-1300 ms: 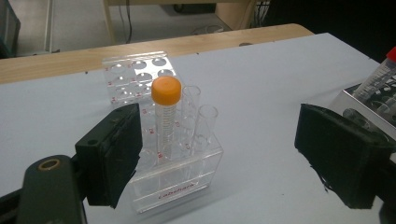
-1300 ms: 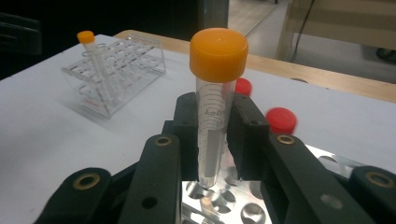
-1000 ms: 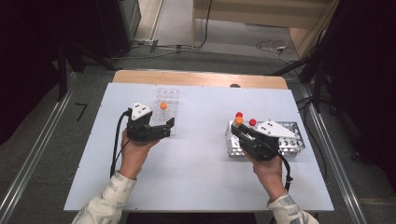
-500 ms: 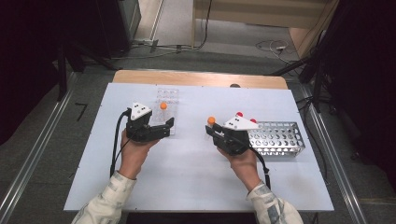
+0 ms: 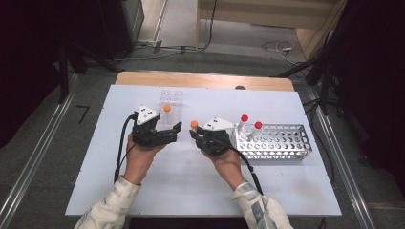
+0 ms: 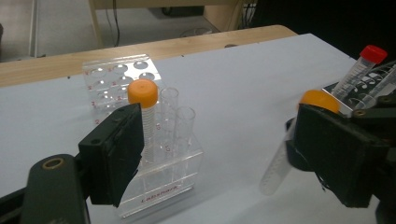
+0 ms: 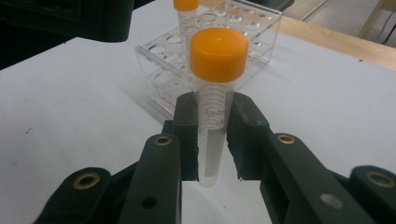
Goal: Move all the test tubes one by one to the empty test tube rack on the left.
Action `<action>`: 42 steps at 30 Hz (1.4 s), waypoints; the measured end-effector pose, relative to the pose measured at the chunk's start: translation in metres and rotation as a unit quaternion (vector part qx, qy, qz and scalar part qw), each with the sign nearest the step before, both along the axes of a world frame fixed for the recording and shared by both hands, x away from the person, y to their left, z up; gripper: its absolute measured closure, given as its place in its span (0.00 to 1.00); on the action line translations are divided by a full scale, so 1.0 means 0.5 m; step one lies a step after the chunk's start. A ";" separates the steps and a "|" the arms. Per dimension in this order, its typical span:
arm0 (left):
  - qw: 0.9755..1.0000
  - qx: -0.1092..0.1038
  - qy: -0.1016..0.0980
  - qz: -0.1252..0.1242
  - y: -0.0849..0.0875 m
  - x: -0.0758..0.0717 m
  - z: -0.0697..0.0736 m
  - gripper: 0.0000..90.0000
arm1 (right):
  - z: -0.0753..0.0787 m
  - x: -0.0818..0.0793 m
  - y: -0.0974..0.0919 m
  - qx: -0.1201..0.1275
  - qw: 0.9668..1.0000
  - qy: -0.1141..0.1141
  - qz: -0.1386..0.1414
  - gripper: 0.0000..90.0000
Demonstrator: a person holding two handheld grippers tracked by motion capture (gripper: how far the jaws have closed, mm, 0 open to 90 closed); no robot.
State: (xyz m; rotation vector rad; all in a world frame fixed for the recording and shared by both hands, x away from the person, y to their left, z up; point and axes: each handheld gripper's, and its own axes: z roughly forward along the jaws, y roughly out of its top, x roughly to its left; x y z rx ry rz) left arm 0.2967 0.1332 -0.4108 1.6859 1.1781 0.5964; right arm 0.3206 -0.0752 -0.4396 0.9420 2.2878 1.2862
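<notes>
I have a clear plastic tube (image 7: pixel 212 126) with an orange screw cap (image 7: pixel 218 53) clamped upright in my right gripper (image 7: pixel 212 140), its rounded bottom hanging just above the white worktop (image 5: pixel 181 181). Ahead stands the clear rack (image 6: pixel 161 179), holding a second orange-capped tube (image 6: pixel 145 116) upright in one of its holes.

Left gripper (image 5: pixel 175 128) level, fingers wide apart, closing slightly; right gripper (image 5: pixel 195 135) fingers clamped tight.
</notes>
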 end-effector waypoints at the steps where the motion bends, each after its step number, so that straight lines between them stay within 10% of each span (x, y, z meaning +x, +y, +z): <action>1: 1.000 0.000 -0.001 -0.002 -0.002 -0.001 0.000 0.21 | -0.002 0.000 0.009 0.000 1.000 0.002 0.001 0.80; 8: 1.000 0.004 0.000 -0.023 -0.013 -0.005 -0.002 0.29 | -0.009 -0.005 0.056 0.003 1.000 0.006 0.019 0.80; 22: 0.998 0.021 -0.006 -0.052 -0.024 -0.011 -0.008 0.77 | 0.000 -0.015 0.075 0.010 0.999 0.003 0.033 0.80; 42: 0.999 0.013 -0.018 -0.032 -0.012 -0.013 0.012 0.78 | 0.028 -0.034 0.024 -0.005 0.998 -0.001 0.059 0.47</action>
